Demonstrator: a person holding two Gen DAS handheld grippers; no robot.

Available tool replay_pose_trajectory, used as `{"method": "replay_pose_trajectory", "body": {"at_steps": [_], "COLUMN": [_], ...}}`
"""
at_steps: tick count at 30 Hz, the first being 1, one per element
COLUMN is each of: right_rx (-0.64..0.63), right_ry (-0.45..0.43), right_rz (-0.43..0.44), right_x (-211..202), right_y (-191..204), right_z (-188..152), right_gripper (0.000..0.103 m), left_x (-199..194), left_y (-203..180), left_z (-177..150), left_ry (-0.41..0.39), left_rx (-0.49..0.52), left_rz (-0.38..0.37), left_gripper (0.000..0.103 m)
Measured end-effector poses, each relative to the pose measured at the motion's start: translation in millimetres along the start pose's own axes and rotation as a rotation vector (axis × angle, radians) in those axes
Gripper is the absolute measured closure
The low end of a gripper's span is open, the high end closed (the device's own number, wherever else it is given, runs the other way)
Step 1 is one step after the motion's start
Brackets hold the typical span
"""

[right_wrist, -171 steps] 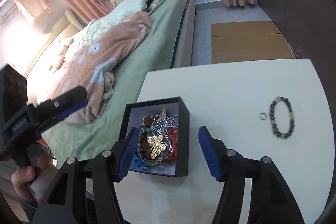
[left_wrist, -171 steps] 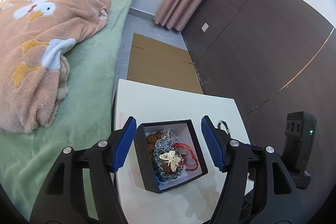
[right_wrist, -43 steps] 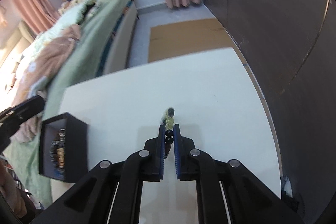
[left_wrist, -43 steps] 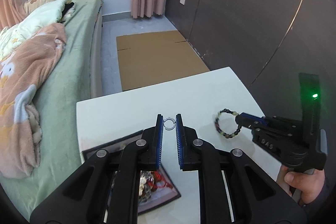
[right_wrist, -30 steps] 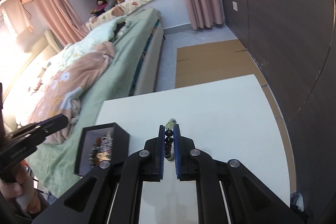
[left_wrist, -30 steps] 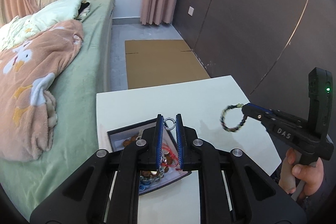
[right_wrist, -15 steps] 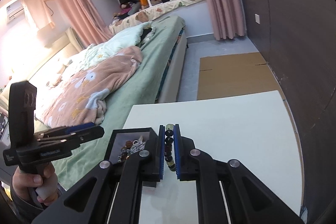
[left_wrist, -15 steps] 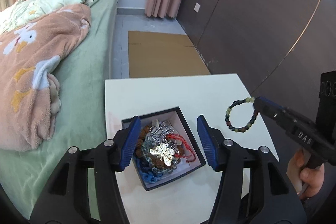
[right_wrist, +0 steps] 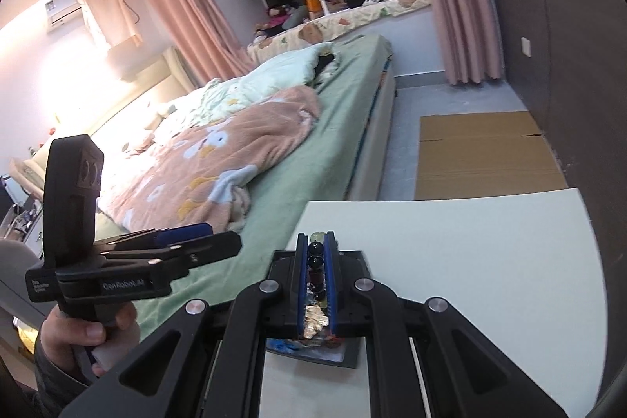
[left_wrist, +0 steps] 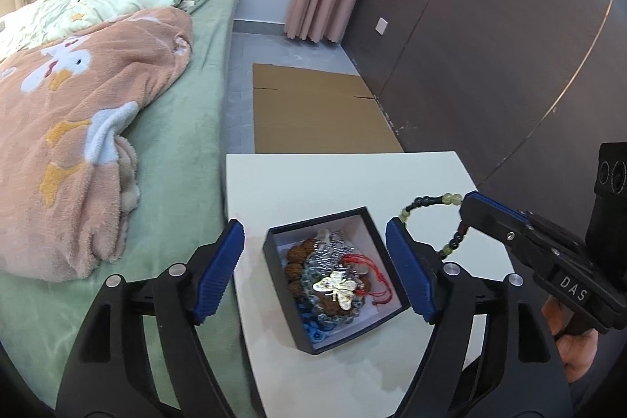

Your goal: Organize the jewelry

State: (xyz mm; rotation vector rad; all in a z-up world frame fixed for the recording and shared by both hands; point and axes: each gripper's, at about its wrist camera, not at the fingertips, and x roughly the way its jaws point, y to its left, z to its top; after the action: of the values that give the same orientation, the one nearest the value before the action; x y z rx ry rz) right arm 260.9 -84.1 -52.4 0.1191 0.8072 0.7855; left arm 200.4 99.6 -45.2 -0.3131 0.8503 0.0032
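Nearest, the left claw (left_wrist: 315, 269) is opening with nothing gripped, straddling the jewelry box (left_wrist: 284, 275) on the white counter (left_wrist: 313, 179), while just right the right claw (left_wrist: 466, 208) stays pinched on a bead bracelet (left_wrist: 425, 202) above the box's far-right corner.

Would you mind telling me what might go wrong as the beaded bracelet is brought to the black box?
The right tongs pinch the beaded bracelet by a few beads, so it could slip or swing out and land on the white table.

The black box is already heaped with jewelry, so the bracelet may slide off or tangle.

The opening left tongs straddle the box; the two could collide.
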Motion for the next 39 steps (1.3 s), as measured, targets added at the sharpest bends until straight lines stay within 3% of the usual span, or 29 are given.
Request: {"method": "replay_pose_trajectory", "body": {"at_steps": [3,5,6,7,17,19,24,28,39], "right_rx": [0.006,0.016,0.017,0.016,0.071,0.079,0.131,0.137,0.080], "right_ry": [0.056,0.091,0.087,0.071,0.038,0.030,0.031,0.013,0.014], "right_rz": [-0.005,-0.036,-0.053,-0.081,-0.144,-0.169,-0.192,-0.208,-0.237], "right_x": [18.4,27.4,27.7,24.0,-21.6,-34.0,-68.4,-100.7,-164.9], "right_y": [5.9,4.9,3.6,2.6,-14.4,-15.9,-23.8,-23.0,-18.0], "right_z": [-1.6,-3.3,-3.9,-4.1,-2.5,-2.4,-5.4,-10.9,-41.2], "right_gripper": [0.090,0.070,0.051,0.046,0.042,0.031,0.022,0.010,0.008], "left_x": [-0.4,-0.7,-1.0,-1.5,-21.4,-28.8,-43.8,-56.1,-87.1], "left_y": [6.8,9.8,10.1,9.5,-8.4,-14.7,-25.9,-37.2,-66.4], "left_z": [-0.7,-0.6,-0.7,-1.0,-2.8,-4.5,-14.1,-25.2,-61.3], "left_ry": [0.001,0.005,0.007,0.008,-0.006,-0.015,-0.027,-0.034,-0.072], "left_rx": [-0.013,-0.021,-0.020,-0.017,0.018,0.026,0.025,0.038,0.077], "left_rz": [0.012,0.019,0.021,0.021,0.015,0.016,0.006,0.003,-0.041], "left_gripper": [0.022,0.021,0.019,0.018,0.011,0.009,0.005,0.005,0.005]}}
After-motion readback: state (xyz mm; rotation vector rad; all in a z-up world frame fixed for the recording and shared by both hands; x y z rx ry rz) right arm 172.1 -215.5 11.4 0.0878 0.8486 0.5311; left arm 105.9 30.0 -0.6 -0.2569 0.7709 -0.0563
